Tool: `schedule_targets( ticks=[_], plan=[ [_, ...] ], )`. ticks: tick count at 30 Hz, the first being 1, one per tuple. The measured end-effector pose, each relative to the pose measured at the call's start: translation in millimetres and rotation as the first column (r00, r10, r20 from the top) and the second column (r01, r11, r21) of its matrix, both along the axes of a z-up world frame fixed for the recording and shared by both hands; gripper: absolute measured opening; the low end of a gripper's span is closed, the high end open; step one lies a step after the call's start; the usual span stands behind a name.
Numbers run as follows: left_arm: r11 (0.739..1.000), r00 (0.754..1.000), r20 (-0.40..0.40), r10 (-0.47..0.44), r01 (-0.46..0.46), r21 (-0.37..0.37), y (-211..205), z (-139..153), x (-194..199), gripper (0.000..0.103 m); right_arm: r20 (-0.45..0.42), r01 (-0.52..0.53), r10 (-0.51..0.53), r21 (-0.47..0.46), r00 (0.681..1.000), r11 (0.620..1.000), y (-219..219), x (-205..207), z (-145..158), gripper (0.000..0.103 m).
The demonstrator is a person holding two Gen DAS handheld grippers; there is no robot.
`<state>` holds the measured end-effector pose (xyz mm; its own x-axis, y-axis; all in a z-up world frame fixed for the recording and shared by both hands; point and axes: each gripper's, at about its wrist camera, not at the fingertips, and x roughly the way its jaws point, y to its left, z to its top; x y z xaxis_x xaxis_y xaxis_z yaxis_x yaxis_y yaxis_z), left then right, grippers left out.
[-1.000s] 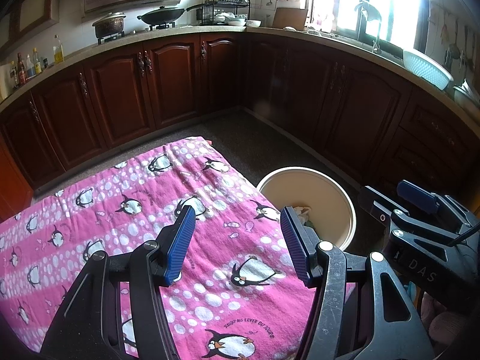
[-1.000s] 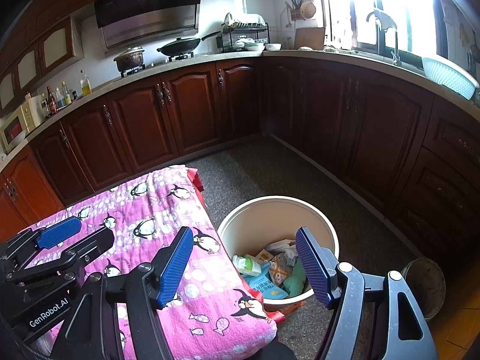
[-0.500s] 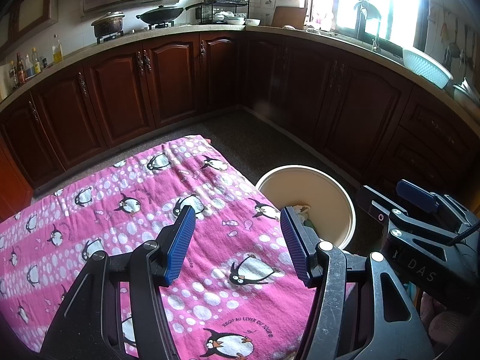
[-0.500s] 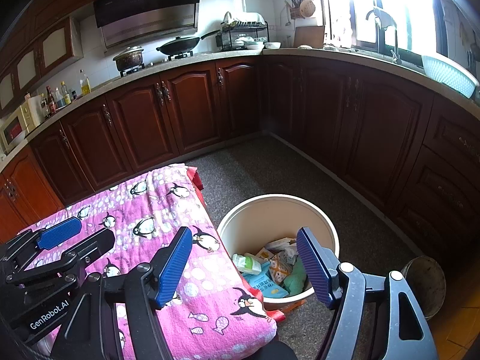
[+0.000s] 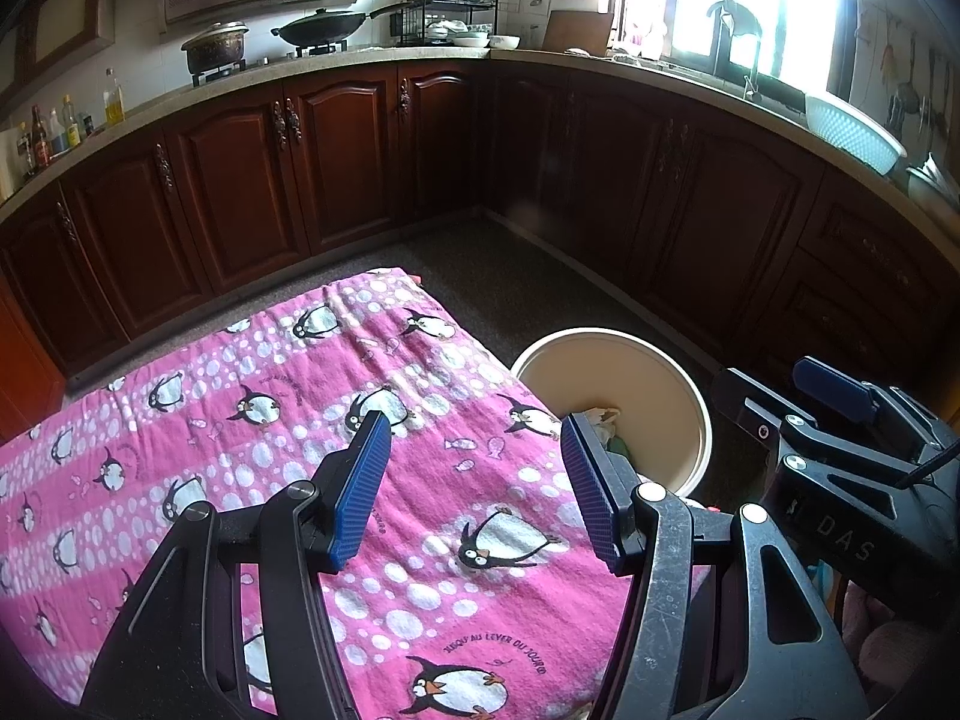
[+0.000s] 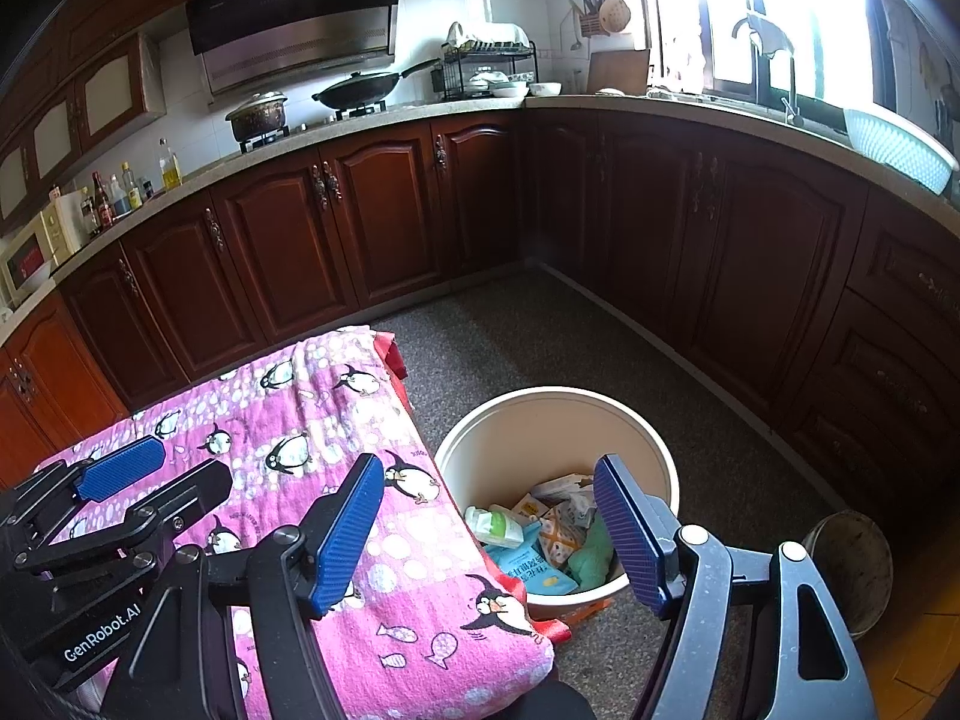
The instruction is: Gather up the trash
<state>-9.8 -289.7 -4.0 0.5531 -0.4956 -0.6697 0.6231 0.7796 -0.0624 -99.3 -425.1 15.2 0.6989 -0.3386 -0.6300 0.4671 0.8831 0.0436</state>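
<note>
A cream round bin [image 6: 654, 468] stands on the floor beside the table's right edge, also in the left wrist view as the bin [image 5: 678, 372]. Inside lie several pieces of trash [image 6: 540, 546]: a blue packet, a white-green pack, wrappers, something green. My right gripper [image 6: 489, 525] hangs open above the table's corner and the bin, nothing between its blue pads. My left gripper [image 5: 474, 471] is open over the pink penguin cloth [image 5: 300, 420], holding nothing. Each gripper shows at the edge of the other's view.
The table under the pink cloth [image 6: 336, 456] fills the lower left. Dark wooden cabinets [image 6: 372, 228] run along the back and right, with a counter carrying a pot, a wok and bottles. A small dark pot [image 6: 852, 570] sits on the floor right of the bin.
</note>
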Motion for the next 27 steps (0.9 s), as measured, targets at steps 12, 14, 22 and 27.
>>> schedule_targets(
  ticks=[12, 14, 22, 27],
  plan=[
    [1.000, 1.000, -0.001, -0.015, 0.015, -0.004, 1.1, -0.6, 1.3, 0.058, -0.001, 0.001, -0.001, 0.003, 1.000, 1.000, -1.5, 2.3, -0.7, 0.070],
    [1.000, 1.000, 0.001, -0.021, 0.021, -0.004, 1.2, -0.9, 0.6, 0.058, -0.002, 0.003, -0.003, 0.003, 1.000, 1.000, -1.2, 2.5, -1.1, 0.070],
    [0.999, 1.000, 0.004, -0.030, 0.030, -0.021, 0.6, -0.5, 0.1, 0.058, -0.003, 0.006, -0.006, 0.003, 1.000, 1.000, -3.3, 1.8, -1.7, 0.070],
    [0.999, 0.999, 0.002, -0.036, 0.036, -0.023, 0.1, -1.2, -0.3, 0.058, -0.002, 0.008, -0.008, 0.004, 1.000, 1.000, -4.6, 2.1, -1.8, 0.070]
  ],
)
